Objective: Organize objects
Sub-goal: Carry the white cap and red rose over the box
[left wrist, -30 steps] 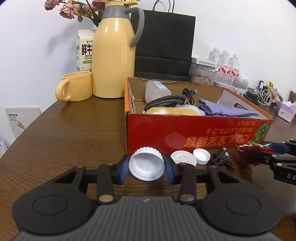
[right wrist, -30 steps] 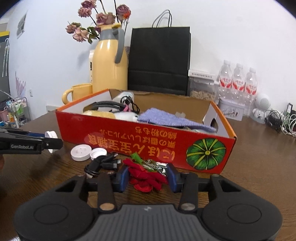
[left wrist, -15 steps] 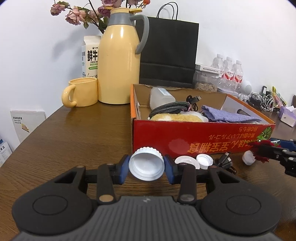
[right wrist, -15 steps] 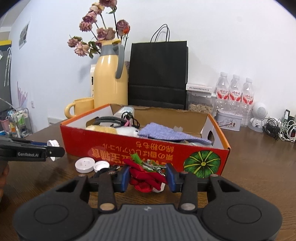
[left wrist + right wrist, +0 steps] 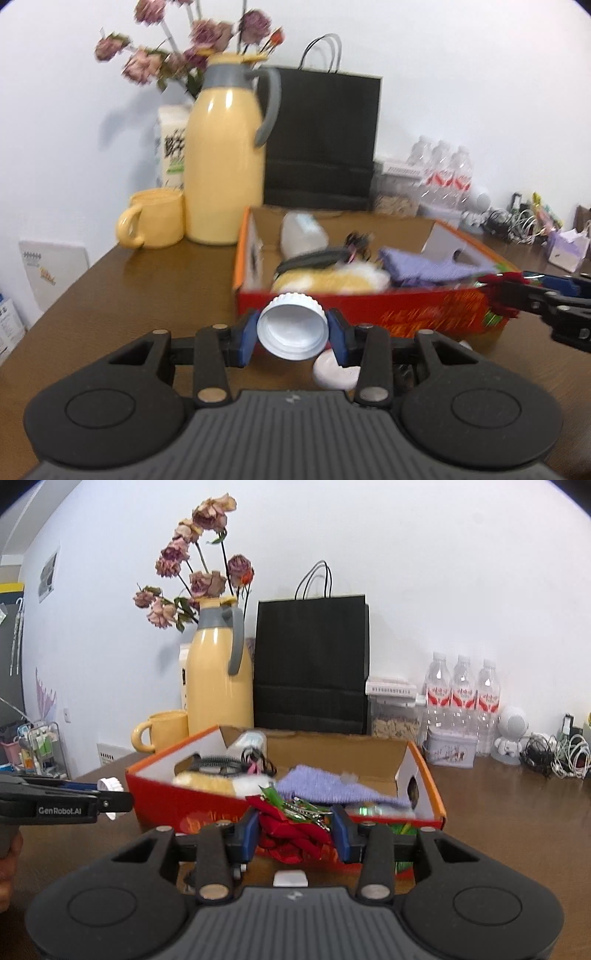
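Left wrist view shows my left tongs clamped on the cap, my right tongs clamped on the red bundle, and the box lies just ahead of both.

Both grippers (fingers clamped) loaded

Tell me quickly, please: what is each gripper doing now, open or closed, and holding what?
Left gripper: closed on a white screw cap.
Right gripper: closed on a red ornament with keys.
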A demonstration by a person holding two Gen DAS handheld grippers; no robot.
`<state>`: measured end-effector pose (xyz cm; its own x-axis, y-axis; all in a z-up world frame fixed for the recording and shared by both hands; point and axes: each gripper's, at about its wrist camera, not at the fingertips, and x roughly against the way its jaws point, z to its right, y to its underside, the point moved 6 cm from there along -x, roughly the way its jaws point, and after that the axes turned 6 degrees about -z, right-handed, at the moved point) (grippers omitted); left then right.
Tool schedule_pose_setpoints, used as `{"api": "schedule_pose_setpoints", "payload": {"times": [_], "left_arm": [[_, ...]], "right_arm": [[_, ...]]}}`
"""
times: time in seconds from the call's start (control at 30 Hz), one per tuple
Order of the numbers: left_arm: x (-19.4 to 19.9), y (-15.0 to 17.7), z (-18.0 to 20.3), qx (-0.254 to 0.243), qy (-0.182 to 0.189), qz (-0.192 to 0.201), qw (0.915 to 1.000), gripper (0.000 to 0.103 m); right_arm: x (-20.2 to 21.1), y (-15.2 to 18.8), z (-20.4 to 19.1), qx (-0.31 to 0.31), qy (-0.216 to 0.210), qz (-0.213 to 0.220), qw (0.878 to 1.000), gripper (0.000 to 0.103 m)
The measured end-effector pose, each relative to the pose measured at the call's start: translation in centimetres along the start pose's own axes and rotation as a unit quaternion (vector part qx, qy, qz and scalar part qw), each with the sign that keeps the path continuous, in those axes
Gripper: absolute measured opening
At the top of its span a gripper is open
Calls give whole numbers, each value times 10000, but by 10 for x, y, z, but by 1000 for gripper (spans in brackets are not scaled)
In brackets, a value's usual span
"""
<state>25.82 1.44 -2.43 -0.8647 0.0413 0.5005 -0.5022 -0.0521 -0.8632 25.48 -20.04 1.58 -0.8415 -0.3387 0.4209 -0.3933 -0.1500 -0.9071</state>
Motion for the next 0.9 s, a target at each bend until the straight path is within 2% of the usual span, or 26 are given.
{"api": "schedule_pose_setpoints", "payload": {"times": [0.2, 0.47, 0.7, 0.9], "left_arm": [[-2, -38, 23, -108, 112, 327, 9993, 41], [-35, -78, 44, 78, 158, 395, 9991, 41], [-82, -91, 53, 240, 89, 208, 9995, 41], [-114, -94, 59, 223, 69, 93, 9997, 41]], "right_arm": [[-6, -33, 0, 170, 72, 218, 9996, 39], [-41, -68, 11, 148, 239, 289, 9992, 39], [-89, -76, 29, 85, 421, 63, 9991, 39], [-120, -70, 48, -168, 432, -104, 9989, 39]]}}
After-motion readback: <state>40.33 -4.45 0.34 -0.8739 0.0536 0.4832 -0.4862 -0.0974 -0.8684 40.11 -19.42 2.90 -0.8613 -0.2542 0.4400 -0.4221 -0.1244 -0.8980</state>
